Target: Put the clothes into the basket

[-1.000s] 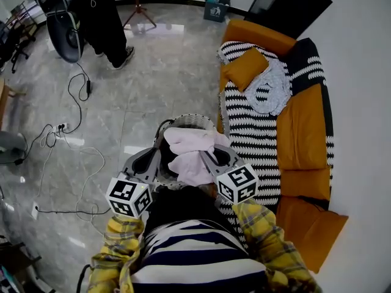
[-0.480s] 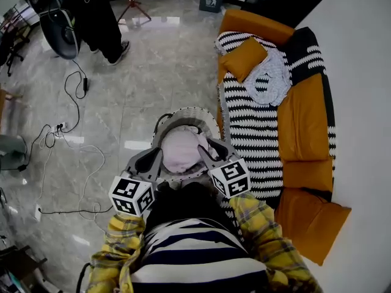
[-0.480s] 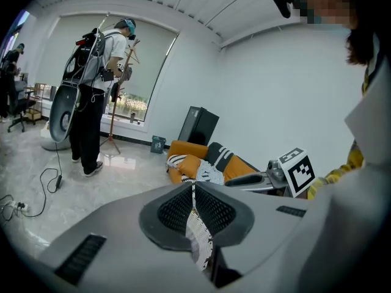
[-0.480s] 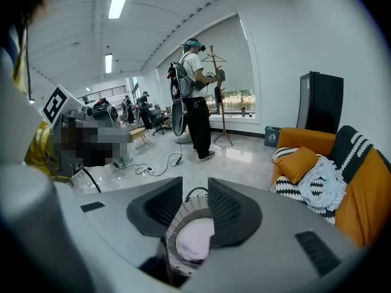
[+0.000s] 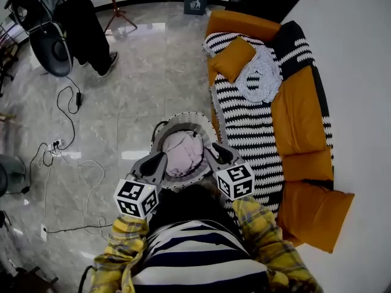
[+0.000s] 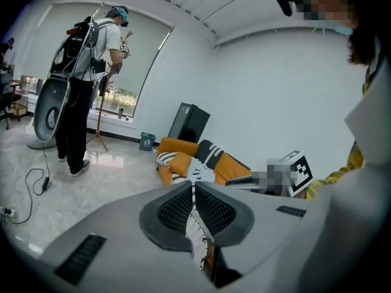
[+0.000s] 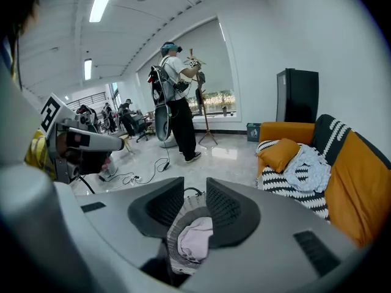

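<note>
Limp, light white-grey patterned cloth (image 5: pixel 259 78) on black-and-white striped orange sofa (image 5: pixel 244 127): I'd pinch a bunched fold; L gripper (image 6: pixel 193 191) jaws together, R gripper (image 7: pixel 195 194) jaws apart, just narrowing, both empty.

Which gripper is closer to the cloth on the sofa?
Right. The right gripper, empty jaws just closing, hangs at the basket rim beside the sofa; the left gripper is at the opposite rim, farther from the cloth.

A round woven basket (image 5: pixel 183 118) stands on the floor beside the sofa, a crumpled pale pink garment (image 5: pixel 183 153) inside it. A white patterned garment (image 5: pixel 259 78) lies spread on the sofa.
</note>
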